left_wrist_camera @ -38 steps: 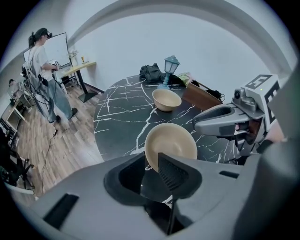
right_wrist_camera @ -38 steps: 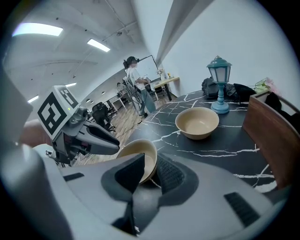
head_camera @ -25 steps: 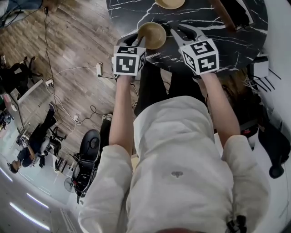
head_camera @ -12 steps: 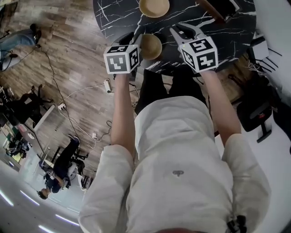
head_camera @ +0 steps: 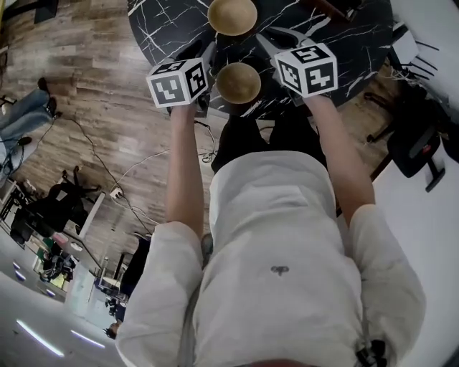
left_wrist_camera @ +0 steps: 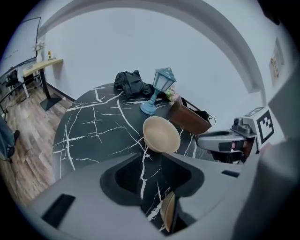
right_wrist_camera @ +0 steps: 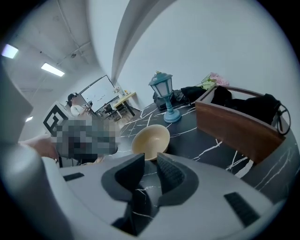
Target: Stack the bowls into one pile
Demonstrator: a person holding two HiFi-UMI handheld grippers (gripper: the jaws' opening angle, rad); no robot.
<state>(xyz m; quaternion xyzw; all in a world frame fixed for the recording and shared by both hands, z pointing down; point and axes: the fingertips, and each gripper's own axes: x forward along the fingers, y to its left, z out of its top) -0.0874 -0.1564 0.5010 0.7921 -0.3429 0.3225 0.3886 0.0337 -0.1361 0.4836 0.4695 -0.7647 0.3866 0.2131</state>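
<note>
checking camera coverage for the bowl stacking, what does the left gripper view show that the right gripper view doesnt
Only the left gripper view: the near bowl, its rim low between the left gripper's jaws, which have just been opening and don't clamp it; also the right gripper.
Only the right gripper view: the right gripper's own jaws, slightly apart with nothing between, the left gripper's marker cube, and ceiling lights.
Both: the far bowl, blue lantern, brown box and black marble table.

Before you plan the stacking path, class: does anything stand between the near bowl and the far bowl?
Nothing visible does. Only bare black tabletop lies between the near bowl and the far bowl; the lamp stands beyond the far bowl.
</note>
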